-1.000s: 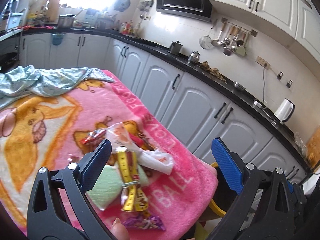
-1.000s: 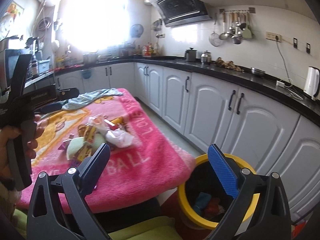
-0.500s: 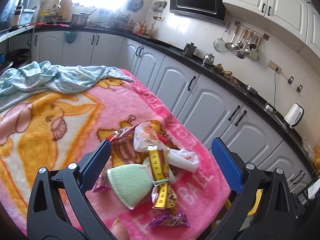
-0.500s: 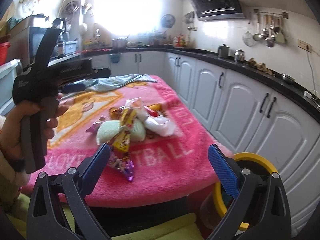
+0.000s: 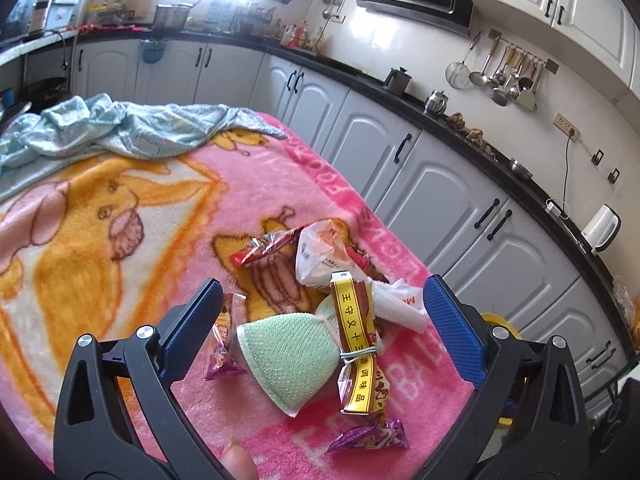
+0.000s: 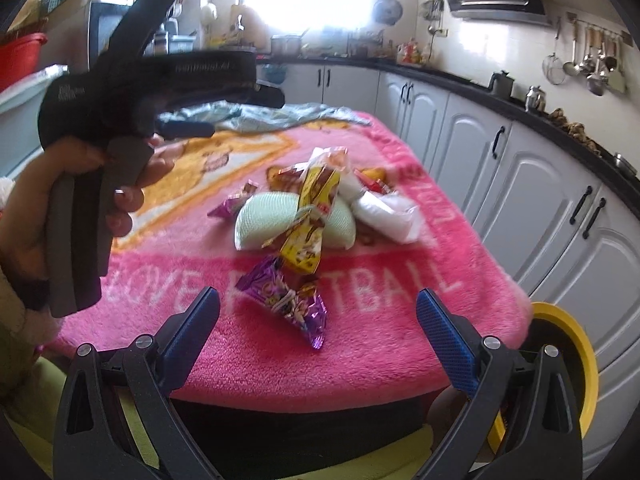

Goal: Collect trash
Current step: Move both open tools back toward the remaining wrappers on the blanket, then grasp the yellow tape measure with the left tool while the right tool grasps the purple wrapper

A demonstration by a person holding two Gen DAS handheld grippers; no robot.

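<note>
A heap of trash lies on the pink blanket (image 5: 120,240): a pale green pad (image 5: 288,356), a yellow-striped packet (image 5: 356,344), a white bag (image 5: 400,304), a red wrapper (image 5: 268,248) and purple wrappers (image 5: 368,436). My left gripper (image 5: 320,320) hangs open above the heap, holding nothing. Seen from the right wrist, the purple wrapper (image 6: 288,300) lies nearest, just beyond my open, empty right gripper (image 6: 318,320). The green pad (image 6: 268,224) and the yellow packet (image 6: 310,216) sit behind it. A hand holds the left gripper (image 6: 216,100) at the upper left.
A yellow-rimmed bin (image 6: 568,364) stands on the floor by the blanket's right corner. A pale blue cloth (image 5: 120,128) lies crumpled at the far end. White cabinets (image 5: 432,200) under a black counter run along the right.
Both grippers have swung left from the bin toward the heap and closer to it. The bin has slid to the right edge of the right wrist view. Both stay open.
</note>
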